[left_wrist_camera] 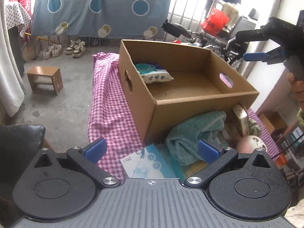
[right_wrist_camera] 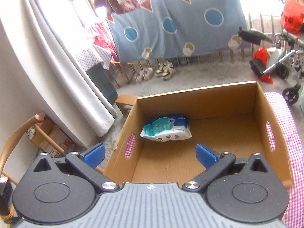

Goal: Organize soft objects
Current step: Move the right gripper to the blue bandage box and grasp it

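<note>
Fingers, left gripper [left_wrist_camera: 151,150]: spread wide, nothing between them, angled down over the near end of the bench [left_wrist_camera: 106,98] with its pink checked cloth. Directly ahead and just below lies a flat blue-and-white pack [left_wrist_camera: 144,164], its long axis running across the span of the fingers. Just right of it, a crumpled teal towel [left_wrist_camera: 191,133] is bunched against the front wall of the cardboard box [left_wrist_camera: 190,106]; the right-hand finger [left_wrist_camera: 208,151] overlaps its edge in view, contact not certain. Further right: a small boxed item [left_wrist_camera: 241,118] leaning on the box corner, and a round pink-and-white plush [left_wrist_camera: 252,142]. The left gripper is judged the nearer to all loose items.

Box contents: one wipes packet [right_wrist_camera: 165,129], lying in the far left corner; remainder of floor bare.

Fingers, right gripper [right_wrist_camera: 150,154]: fully apart, holding nothing, poised above the box's near rim, well clear of the pile.
</note>
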`<state>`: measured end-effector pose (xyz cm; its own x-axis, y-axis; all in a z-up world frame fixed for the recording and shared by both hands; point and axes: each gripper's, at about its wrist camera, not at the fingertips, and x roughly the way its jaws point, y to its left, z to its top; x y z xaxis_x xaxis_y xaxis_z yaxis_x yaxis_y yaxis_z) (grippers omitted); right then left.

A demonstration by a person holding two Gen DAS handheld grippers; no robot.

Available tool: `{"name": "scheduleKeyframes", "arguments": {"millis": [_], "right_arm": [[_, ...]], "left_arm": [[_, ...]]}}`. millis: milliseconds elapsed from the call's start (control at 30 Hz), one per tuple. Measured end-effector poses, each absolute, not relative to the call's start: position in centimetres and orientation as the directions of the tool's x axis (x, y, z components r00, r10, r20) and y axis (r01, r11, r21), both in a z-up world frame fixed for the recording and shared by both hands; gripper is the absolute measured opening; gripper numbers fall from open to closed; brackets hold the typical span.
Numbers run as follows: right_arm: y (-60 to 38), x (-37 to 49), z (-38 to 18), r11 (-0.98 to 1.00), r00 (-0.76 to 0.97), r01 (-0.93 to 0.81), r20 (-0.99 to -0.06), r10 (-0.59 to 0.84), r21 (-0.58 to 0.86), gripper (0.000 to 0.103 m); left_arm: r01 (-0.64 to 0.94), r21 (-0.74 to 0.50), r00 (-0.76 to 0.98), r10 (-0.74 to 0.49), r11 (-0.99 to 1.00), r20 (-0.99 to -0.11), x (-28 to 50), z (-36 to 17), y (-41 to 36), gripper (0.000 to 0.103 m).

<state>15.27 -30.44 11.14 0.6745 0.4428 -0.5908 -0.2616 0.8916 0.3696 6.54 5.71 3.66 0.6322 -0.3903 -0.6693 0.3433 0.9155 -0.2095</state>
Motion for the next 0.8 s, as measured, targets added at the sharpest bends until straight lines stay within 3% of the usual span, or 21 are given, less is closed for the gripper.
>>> {"name": "scheduleKeyframes", "arguments": {"millis": [267,300,467,800], "right_arm": [[-28.5,7.3,5.5,0.769,0.607,-0.301,-0.508,0.61,0.563,0.102],[-27.7,7.0,4.4,0.761,0.59,-0.298,-0.516,0.621,0.576,0.1],[-23.5,7.6,-0.3,0.73,0.46,-0.285,-0.58,0.672,0.621,0.068],[-19.4,9.6,-4.6,0.774,0.354,-0.272,-0.688,0.633,0.572,0.058]], "left_arm": [[0.392,-0.154,0.566,-0.37,0.907,-0.737,4.1,0.9,3.1,0.102],[0.392,-0.158,0.553,-0.369,0.906,-0.747,3.8,0.4,3.0,0.102],[0.395,-0.168,0.493,-0.362,0.903,-0.791,2.8,-1.5,2.5,0.095],[0.368,-0.213,0.42,-0.366,0.905,-0.83,3.8,-3.8,2.6,0.083]]}}
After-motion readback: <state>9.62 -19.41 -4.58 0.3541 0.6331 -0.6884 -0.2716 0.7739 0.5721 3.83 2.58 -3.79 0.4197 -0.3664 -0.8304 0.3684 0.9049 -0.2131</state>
